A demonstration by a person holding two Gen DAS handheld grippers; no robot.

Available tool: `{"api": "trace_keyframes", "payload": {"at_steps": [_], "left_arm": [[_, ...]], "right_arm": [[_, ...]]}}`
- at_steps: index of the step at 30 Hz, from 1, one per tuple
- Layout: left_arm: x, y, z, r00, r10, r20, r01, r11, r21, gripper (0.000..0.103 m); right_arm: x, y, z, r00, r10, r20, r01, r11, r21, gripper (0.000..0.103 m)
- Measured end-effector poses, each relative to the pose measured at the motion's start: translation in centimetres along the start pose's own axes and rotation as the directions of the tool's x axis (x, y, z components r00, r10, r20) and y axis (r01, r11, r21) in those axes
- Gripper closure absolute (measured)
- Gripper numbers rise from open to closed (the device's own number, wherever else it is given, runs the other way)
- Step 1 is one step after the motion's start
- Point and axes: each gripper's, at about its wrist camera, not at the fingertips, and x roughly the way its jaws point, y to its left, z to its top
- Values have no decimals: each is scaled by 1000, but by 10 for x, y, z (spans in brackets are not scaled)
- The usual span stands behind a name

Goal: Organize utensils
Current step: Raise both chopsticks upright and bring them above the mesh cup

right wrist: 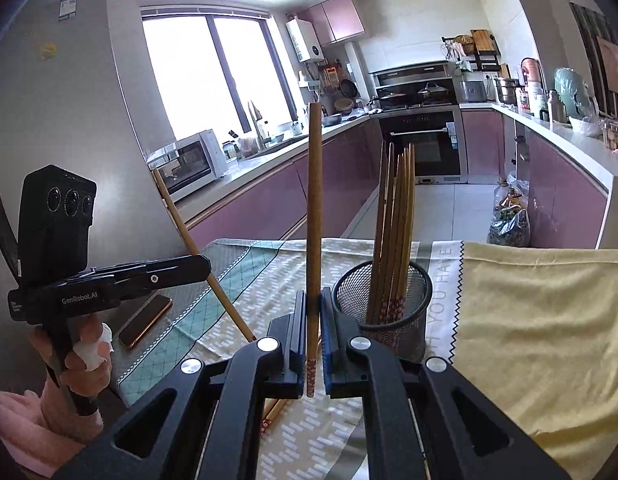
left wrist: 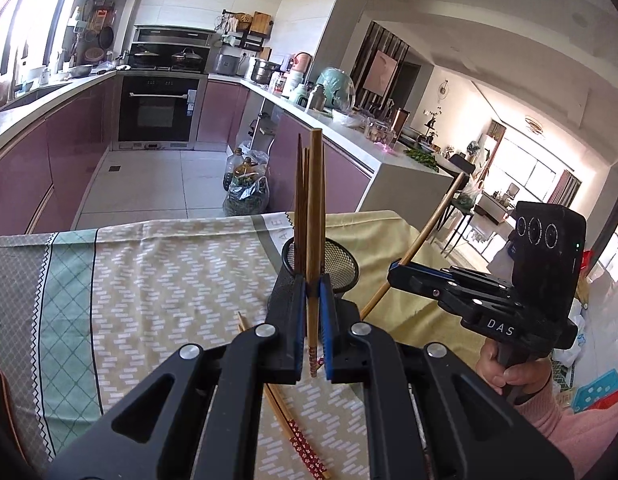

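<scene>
We hold one chopstick upright in each claw: the left claw (left wrist: pixel 313 284) is clamped on a chopstick (left wrist: pixel 315 216), the right claw (right wrist: pixel 315 304) on another (right wrist: pixel 313 208). The mesh cup (right wrist: pixel 383 312) with the gathered chopsticks stands just beyond both claws on the surface (left wrist: pixel 149 280), well inside its far edge; loose chopsticks (left wrist: pixel 297 432) lie beneath the left claw. To the right the yellow cloth (right wrist: pixel 541 320) leaves bare room. A phone (right wrist: pixel 146 320) lies left. We read "GenRobot.AI" on the left tool, "DAS" on the right, "YOU HAVE" on the cloth.
</scene>
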Motion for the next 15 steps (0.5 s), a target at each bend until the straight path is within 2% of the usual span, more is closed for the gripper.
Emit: {"api": "trace_keyframes", "payload": {"at_steps": [15], "left_arm": [[-3,-32,63,993,-6,114,-2,997,72,96]], "right_arm": [[-27,-8,51,992,-48,121,55,997,-60,97]]}}
